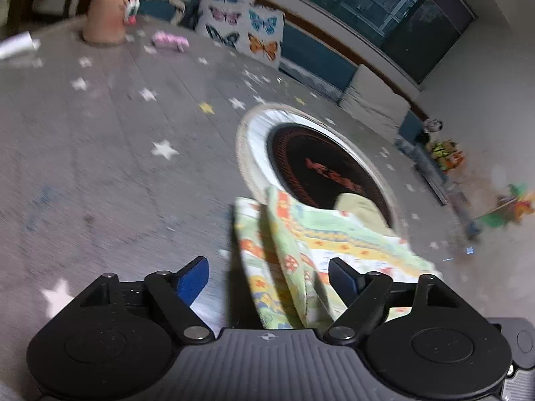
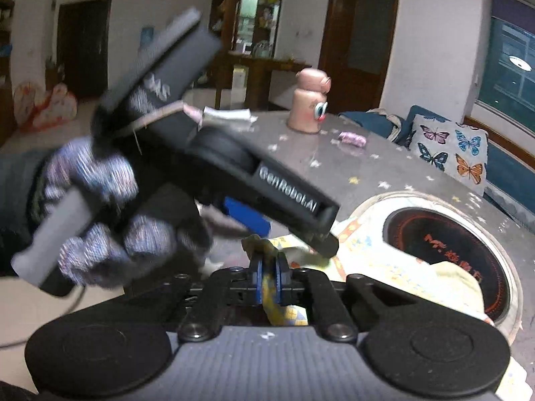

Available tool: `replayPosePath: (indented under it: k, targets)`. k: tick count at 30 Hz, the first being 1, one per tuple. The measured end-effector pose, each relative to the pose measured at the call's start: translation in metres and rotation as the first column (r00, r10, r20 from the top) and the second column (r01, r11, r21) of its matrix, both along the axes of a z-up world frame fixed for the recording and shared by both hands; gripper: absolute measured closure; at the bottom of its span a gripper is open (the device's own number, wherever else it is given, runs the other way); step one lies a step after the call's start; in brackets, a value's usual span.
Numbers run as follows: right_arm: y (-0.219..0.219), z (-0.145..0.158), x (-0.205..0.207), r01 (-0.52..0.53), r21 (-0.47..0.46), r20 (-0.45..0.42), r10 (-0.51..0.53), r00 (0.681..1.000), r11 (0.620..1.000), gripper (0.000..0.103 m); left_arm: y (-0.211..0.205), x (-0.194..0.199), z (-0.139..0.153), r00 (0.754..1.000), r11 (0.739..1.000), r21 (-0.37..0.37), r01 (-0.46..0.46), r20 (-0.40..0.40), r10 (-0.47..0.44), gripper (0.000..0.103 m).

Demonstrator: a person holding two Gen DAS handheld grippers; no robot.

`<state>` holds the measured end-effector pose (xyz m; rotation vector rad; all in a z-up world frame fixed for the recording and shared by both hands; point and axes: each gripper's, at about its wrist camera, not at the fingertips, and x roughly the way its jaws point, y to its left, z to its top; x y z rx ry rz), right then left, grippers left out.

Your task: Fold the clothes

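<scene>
Right wrist: cloth (image 2: 269,287) pinched in right gripper (image 2: 269,275)

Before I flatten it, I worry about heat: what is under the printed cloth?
The printed cloth drapes over the round cooktop set in the star-patterned table. The cooktop's near edge is covered and cannot be seen.

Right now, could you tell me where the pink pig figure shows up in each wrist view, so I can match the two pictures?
Left wrist view: the pig stands at the top left, on the far side of the table, cut off by the frame's top edge.
Right wrist view: the pig stands upper centre, beyond the left gripper.
Shared landmark: the butterfly cushion, right of the pig in both.
</scene>
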<state>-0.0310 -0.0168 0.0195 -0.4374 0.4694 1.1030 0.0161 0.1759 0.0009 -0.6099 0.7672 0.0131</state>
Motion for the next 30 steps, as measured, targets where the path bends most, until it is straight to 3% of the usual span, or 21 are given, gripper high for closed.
replayPosePath:
  k: [4,9,12,18,23,26,30]
  targets:
    - [-0.011,0.009,-0.001,-0.003,0.032,-0.008,0.004,1.000,0.999,0.097,-0.001,0.006,-0.005,1.000,0.992,-0.127,0.006,-0.013,-0.008,0.038]
    - [-0.019,0.011,-0.005,-0.019,0.049,-0.019,0.020,1.000,0.999,0.097,0.001,0.008,-0.021,0.999,0.967,-0.256,-0.001,-0.034,-0.008,0.081]
    - [-0.019,0.010,-0.006,-0.036,0.036,-0.022,0.037,0.999,0.999,0.097,0.001,0.008,-0.024,0.999,0.965,-0.261,-0.012,-0.035,0.002,0.088]
    - [-0.033,0.014,-0.001,-0.033,0.044,-0.071,0.036,0.997,0.998,0.094,0.000,0.009,-0.023,1.000,0.972,-0.235,-0.003,-0.030,-0.005,0.089]
    - [-0.064,0.011,0.020,0.106,0.027,-0.070,-0.103,0.992,0.994,0.094,-0.001,0.008,-0.025,1.000,0.973,-0.229,-0.002,-0.023,-0.003,0.089]
    - [-0.085,0.001,0.045,0.239,-0.005,-0.066,-0.238,0.969,0.971,0.094,-0.002,0.009,-0.025,1.000,0.974,-0.226,-0.003,-0.024,-0.002,0.089]
    - [-0.117,-0.018,0.078,0.402,-0.039,-0.092,-0.404,0.910,0.915,0.094,-0.002,0.009,-0.025,1.000,0.976,-0.219,-0.002,-0.024,-0.003,0.089]
